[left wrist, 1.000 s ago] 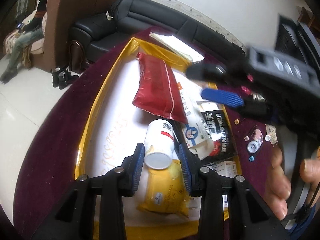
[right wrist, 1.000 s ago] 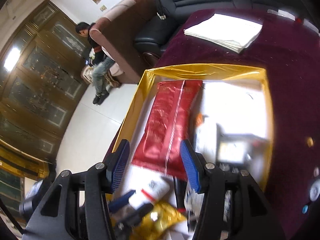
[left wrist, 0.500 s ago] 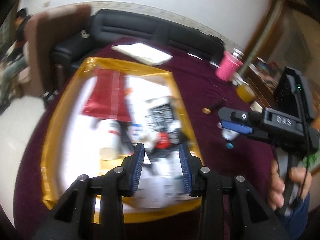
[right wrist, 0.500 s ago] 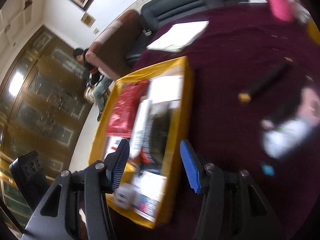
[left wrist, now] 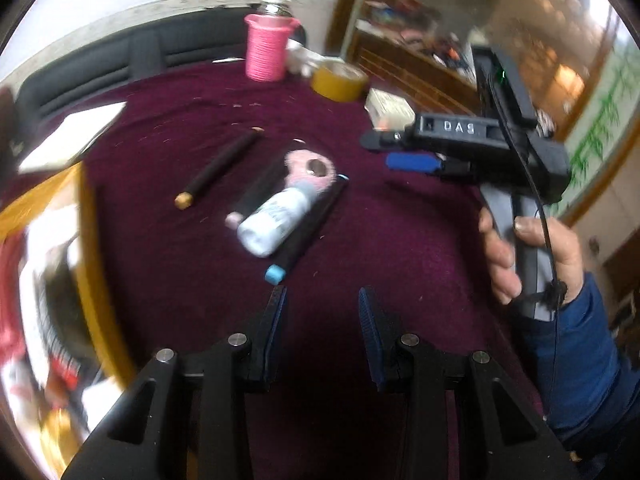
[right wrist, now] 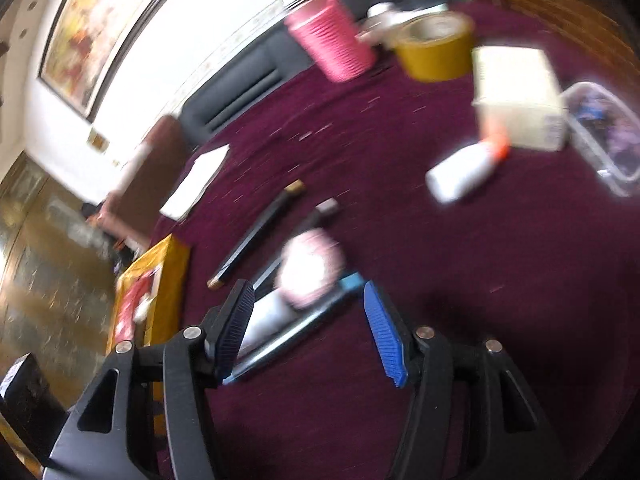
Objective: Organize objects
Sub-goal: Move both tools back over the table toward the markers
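Observation:
Loose items lie on the purple cloth: a white bottle (left wrist: 276, 220), a pink round piece (left wrist: 310, 166), a black pen with a blue cap (left wrist: 308, 228) and a black pen with a gold cap (left wrist: 220, 168). My left gripper (left wrist: 322, 296) is open and empty, just short of the blue cap. A hand holds my right gripper (left wrist: 394, 151) to the right of the pile. In the right wrist view its (right wrist: 307, 292) jaws are opening, with the pink piece (right wrist: 312, 272) and bottle (right wrist: 268, 316) seen between the tips and not pressed.
The gold tray (left wrist: 86, 240) full of packets sits at the left, with white paper (left wrist: 72, 136) behind it. At the back stand a pink jar (left wrist: 266, 50), a yellow tape roll (left wrist: 339, 80) and a white box (left wrist: 390, 108). An orange-capped bottle (right wrist: 464, 172) and a clear container (right wrist: 604, 140) lie right.
Both grippers have swung right, off the gold tray and over to the loose pens and bottle on the purple cloth. The left wrist has rolled.

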